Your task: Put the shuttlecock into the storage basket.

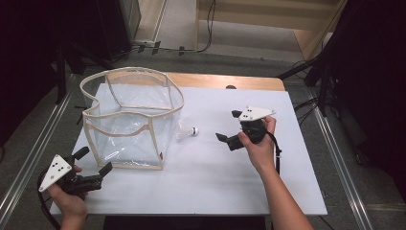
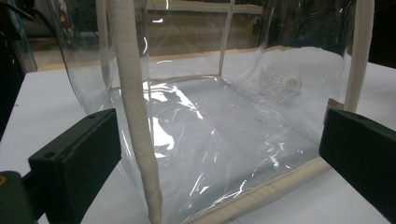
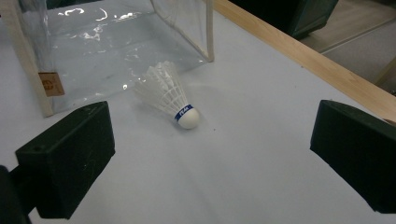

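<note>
Both grippers, left gripper [image 1: 93, 165] and right gripper [image 1: 229, 126], are held with jaws released; a shuttlecock [image 3: 170, 94] is seen beside the clear bag [image 1: 131, 117].

Both forearms are bare, no sleeves. The left gripper [image 1: 92, 163], lower left of the frame, carries a grey three-cornered plate [image 1: 55, 171] with dark dots and blocky black jaws; the right gripper [image 1: 229, 126], centre right, matches, trailing a black cable [image 1: 277, 151].
</note>
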{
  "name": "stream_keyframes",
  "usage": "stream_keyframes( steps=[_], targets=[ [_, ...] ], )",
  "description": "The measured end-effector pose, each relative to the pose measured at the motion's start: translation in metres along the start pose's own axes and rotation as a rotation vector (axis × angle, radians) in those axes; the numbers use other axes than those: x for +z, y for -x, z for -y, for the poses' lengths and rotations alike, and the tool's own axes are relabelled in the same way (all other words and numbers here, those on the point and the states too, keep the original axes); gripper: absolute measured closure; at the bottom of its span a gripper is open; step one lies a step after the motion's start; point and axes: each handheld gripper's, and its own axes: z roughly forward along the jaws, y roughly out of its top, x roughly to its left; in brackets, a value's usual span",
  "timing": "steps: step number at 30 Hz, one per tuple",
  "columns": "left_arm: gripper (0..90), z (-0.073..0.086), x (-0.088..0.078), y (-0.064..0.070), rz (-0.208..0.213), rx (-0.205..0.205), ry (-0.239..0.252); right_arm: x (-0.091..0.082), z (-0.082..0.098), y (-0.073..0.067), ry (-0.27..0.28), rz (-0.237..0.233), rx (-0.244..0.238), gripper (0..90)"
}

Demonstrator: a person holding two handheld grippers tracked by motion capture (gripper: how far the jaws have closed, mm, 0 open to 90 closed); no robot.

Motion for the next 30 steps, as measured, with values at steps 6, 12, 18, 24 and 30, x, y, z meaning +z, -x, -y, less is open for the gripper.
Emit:
stream_keyframes(
  steps=[6,12,18,24,30],
  targets=[
    [0.0,0.0,0.0,-0.001,0.001,0.0,0.002,0.011,-0.005,0.002,-0.025,-0.018,-0.023,0.0],
    [0.0,0.0,-0.001,-0.001,0.002,0.0,0.005,0.022,-0.01,0.002,-0.053,-0.041,-0.049,0.0],
    [0.0,0.0,-0.001,-0.001,0.004,-0.001,0.007,0.032,-0.015,0.003,-0.068,-0.066,-0.061,0.0],
    [0.0,0.0,-0.001,-0.001,0.007,-0.004,0.007,0.046,-0.016,0.002,-0.102,-0.112,-0.069,0.0],
    [0.0,0.0,-0.001,-0.001,0.006,-0.004,0.008,0.061,-0.018,-0.002,-0.13,-0.137,-0.115,3.6]
  ],
)
